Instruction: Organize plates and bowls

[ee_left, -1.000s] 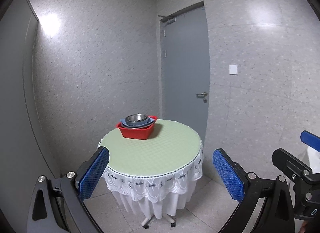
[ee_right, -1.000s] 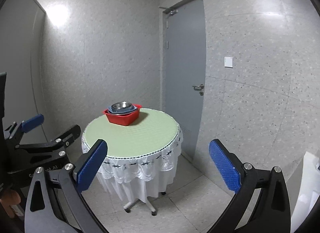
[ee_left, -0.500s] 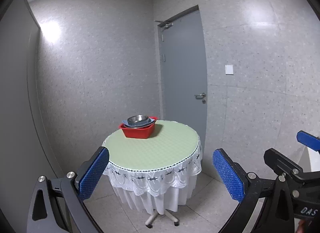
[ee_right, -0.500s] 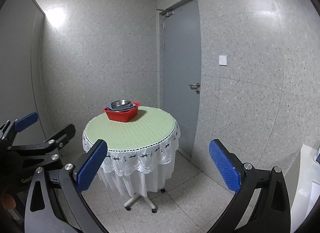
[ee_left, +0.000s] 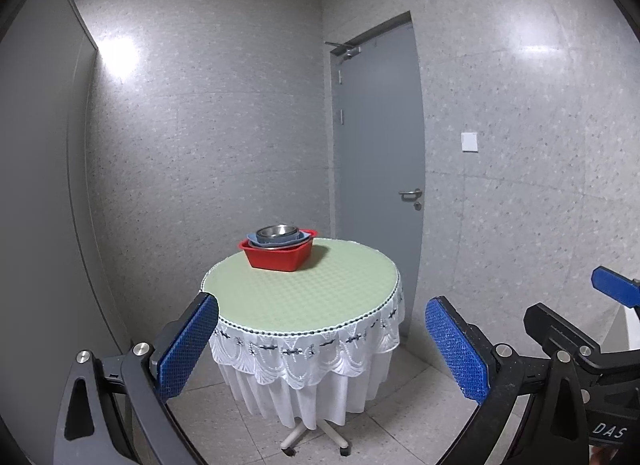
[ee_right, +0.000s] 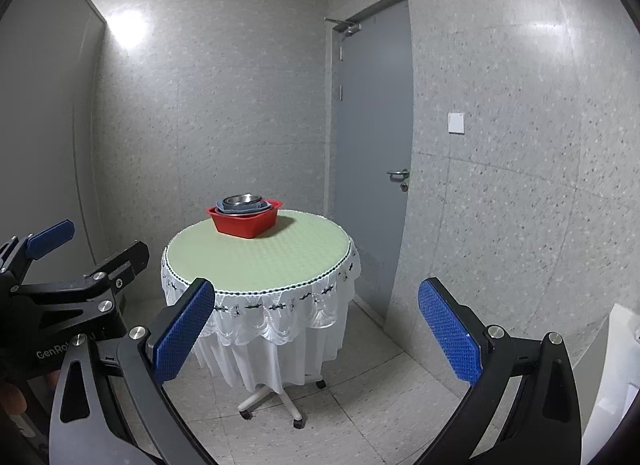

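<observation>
Two grippers, left gripper (ee_left: pixel 320 349) and right gripper (ee_right: pixel 312 329), jaws wide and empty, we hold well short of the desk (ee_left: pixel 300 293). Far-left sits a red basin (ee_left: pixel 278 255) nesting a likely light, slippery steel bowl (ee_left: pixel 277 231); grip its rim.

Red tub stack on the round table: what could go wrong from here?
1. The red plastic tub sits near the far edge of the green-topped round table; a push could slide it off.
2. The steel bowl nested on top could slip when lifted.
3. The table stands on castors and may roll.

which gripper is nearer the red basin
Neither clearly. The left gripper and right gripper both hang short of the table, far from the red basin.
</observation>
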`<state>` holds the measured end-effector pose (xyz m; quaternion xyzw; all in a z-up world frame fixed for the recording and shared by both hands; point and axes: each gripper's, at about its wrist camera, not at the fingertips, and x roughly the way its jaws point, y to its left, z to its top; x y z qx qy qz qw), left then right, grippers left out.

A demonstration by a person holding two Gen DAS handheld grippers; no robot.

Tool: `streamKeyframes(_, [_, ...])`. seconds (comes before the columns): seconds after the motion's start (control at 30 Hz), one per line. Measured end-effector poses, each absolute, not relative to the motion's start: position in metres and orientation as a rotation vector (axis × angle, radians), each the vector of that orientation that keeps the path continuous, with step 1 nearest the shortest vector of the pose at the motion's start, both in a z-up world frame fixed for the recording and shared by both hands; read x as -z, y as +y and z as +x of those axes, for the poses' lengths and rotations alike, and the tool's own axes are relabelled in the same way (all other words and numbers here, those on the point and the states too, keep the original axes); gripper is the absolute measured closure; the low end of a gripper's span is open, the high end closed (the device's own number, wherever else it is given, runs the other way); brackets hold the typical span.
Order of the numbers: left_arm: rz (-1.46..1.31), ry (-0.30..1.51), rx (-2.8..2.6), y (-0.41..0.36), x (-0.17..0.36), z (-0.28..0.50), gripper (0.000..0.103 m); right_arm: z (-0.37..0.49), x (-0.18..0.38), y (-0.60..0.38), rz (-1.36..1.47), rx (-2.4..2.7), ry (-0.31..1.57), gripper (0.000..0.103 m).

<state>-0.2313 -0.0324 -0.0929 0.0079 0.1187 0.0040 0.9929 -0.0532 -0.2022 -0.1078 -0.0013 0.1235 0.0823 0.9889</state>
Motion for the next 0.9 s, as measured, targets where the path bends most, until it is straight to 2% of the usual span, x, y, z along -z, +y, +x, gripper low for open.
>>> streamKeyframes(0.9, [0.029, 0.211, 0.005, -0.032, 0.117, -0.203, 0.001, -0.040, 0.114, -0.217, 0.018, -0.168, 0.241, 0.000])
